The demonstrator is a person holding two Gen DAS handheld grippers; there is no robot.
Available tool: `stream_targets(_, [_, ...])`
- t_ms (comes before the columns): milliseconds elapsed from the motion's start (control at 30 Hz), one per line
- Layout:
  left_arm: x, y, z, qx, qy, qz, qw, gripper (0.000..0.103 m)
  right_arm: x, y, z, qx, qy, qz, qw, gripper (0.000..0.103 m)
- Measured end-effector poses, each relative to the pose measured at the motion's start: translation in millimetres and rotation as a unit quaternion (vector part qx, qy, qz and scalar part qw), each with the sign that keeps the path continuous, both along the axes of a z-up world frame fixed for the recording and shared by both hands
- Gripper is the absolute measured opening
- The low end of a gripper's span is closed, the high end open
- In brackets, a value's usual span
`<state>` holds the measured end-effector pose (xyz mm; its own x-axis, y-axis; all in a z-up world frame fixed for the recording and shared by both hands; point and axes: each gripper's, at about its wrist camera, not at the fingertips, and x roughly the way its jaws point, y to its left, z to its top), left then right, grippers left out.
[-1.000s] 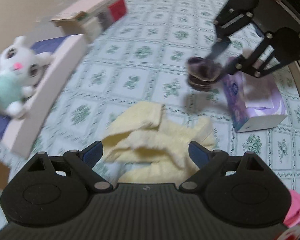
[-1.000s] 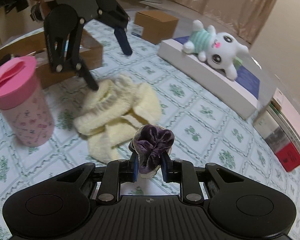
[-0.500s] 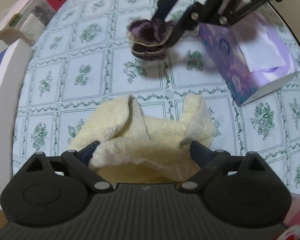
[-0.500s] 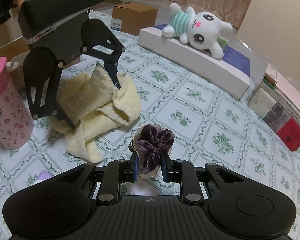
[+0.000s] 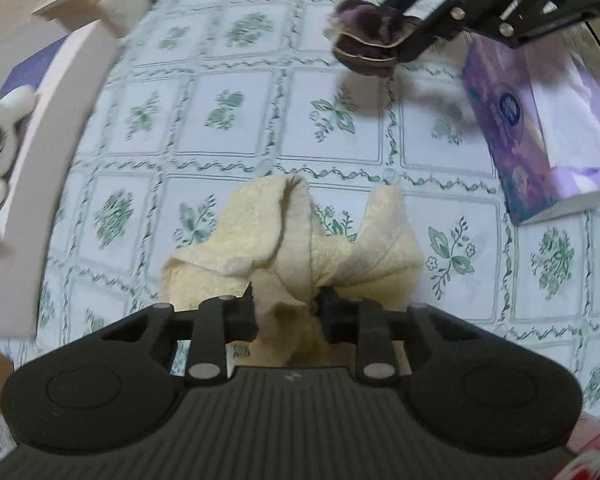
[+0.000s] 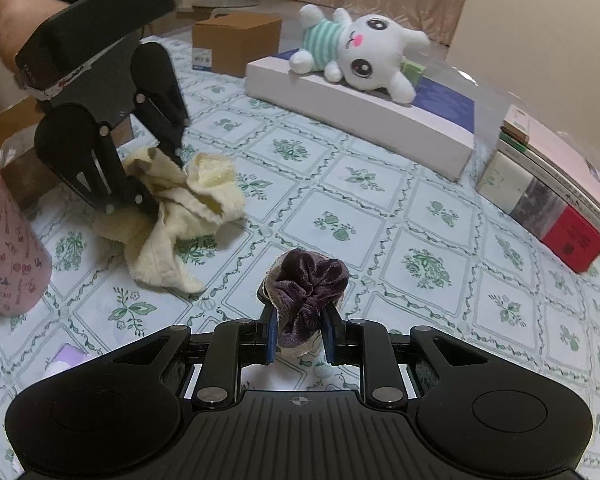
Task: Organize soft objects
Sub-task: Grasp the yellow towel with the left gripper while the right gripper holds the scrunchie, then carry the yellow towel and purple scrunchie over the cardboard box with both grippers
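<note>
My left gripper (image 5: 286,308) is shut on a crumpled pale yellow towel (image 5: 300,248) and bunches it just above the patterned tablecloth; it also shows in the right wrist view (image 6: 180,204) with the left gripper (image 6: 156,184) pinching it. My right gripper (image 6: 299,330) is shut on a purple velvet scrunchie (image 6: 306,284) held above the table, and the scrunchie shows in the left wrist view (image 5: 368,40). A white plush bunny (image 6: 360,56) in a striped green top lies on a flat white box (image 6: 360,120) at the back.
A purple tissue box (image 5: 540,128) stands at the right of the left wrist view. A pink cup (image 6: 4,248) stands at the left of the right wrist view. A brown cardboard box (image 6: 236,40) sits at the back. Stacked books and small boxes (image 6: 548,184) lie at the right.
My left gripper has shut on the yellow towel, which now bunches up between its fingers. My right gripper has kept hold of the scrunchie and drifted slightly.
</note>
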<state>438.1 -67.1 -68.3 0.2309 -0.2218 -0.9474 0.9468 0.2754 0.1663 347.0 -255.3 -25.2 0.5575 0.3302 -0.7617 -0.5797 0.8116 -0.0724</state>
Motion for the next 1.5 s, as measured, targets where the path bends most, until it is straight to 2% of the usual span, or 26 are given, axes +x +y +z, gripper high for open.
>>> stream_targets(133, [-4,10,24,-0.032,-0.01,0.043,0.9985,0.024,-7,-3,14,0.008,-0.005,-0.015,1.0,0.022])
stream_targets(267, [-7,20,61,-0.072,-0.036,0.108,0.9909,0.023,-16,-5,36,0.021,-0.013,-0.033,0.999,0.022])
stream_targets(400, [-16,30,99,-0.102,-0.066,0.171,0.9778,0.023,-31,-2,59,0.032,-0.02,-0.053,0.998,0.022])
stream_targets(567, [-34,48,141,-0.136,-0.079,0.236,0.9589,0.023,-54,3,85,0.05,-0.025,-0.073,0.996,0.022])
stream_targets(900, [-107,105,204,-0.162,-0.122,0.329,0.9221,0.023,-117,18,123,0.075,-0.038,-0.085,0.993,0.022])
stream_targets(1233, [-186,167,237,-0.173,-0.152,0.381,0.8957,0.023,-170,31,137,0.094,-0.036,-0.085,0.991,0.022])
stream_targets(1500, [-236,207,235,-0.182,-0.153,0.418,0.877,0.023,-200,45,136,0.108,-0.029,-0.08,0.99,0.022])
